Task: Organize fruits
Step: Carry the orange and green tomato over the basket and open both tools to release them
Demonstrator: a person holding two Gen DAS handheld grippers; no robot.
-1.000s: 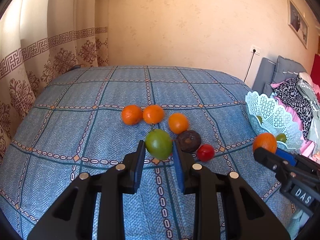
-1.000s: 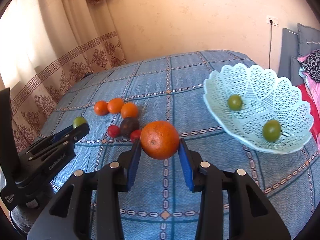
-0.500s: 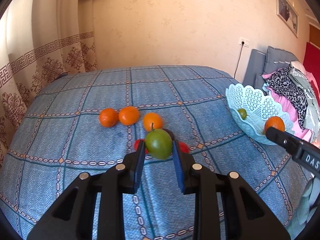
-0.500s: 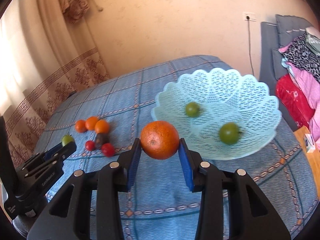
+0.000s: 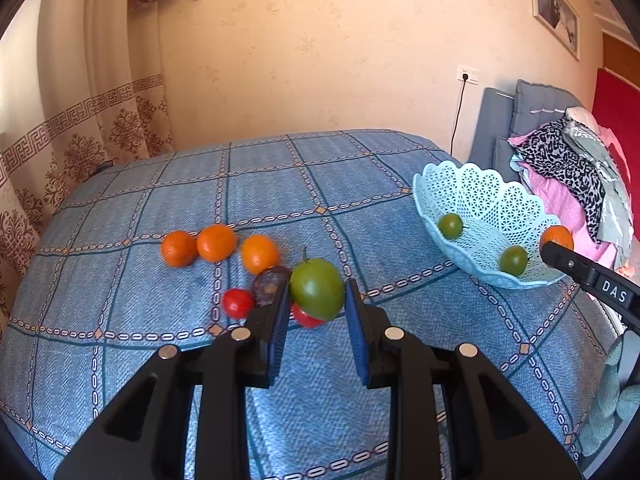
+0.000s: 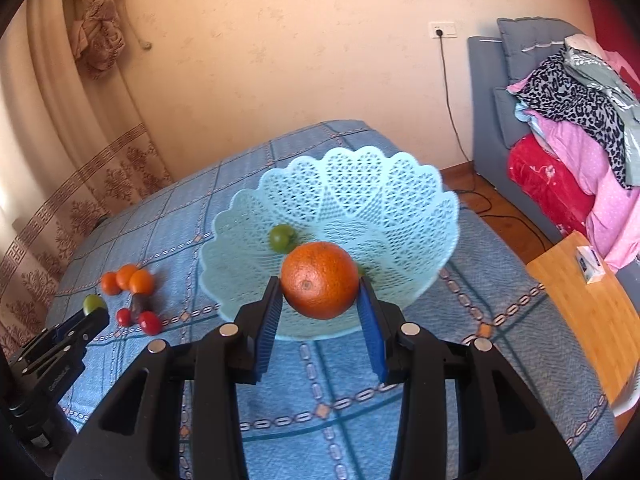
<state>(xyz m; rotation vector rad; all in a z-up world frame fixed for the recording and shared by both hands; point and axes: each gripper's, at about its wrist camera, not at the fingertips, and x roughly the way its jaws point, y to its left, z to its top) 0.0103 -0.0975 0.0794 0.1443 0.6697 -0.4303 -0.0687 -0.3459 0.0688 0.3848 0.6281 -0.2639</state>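
My left gripper point(image 5: 316, 300) is shut on a green fruit point(image 5: 317, 288) with a stem, held above the blue checked bedspread point(image 5: 160, 360). In the right wrist view my right gripper point(image 6: 318, 308) is shut on a large orange point(image 6: 319, 279), hanging over the near rim of the pale blue lattice basket point(image 6: 360, 184). The basket point(image 5: 480, 196) holds two small green fruits point(image 5: 450, 225) point(image 5: 513, 260); the right view shows one green fruit point(image 6: 282, 237) clearly. Three small oranges point(image 5: 216, 242), a dark fruit point(image 5: 269, 280) and two red fruits point(image 5: 237, 302) lie on the bedspread.
A grey headboard with piled clothes point(image 6: 580, 92) stands right of the bed. A wooden surface point(image 6: 588, 300) with a small box sits beside the bed's right edge. A curtain point(image 5: 60, 132) hangs at the left, and a cable point(image 6: 452, 96) runs down the wall.
Both grippers have carried their fruits to the right, toward the basket. The orange now hangs over the basket's near rim, and the loose fruits have slid left in both views.
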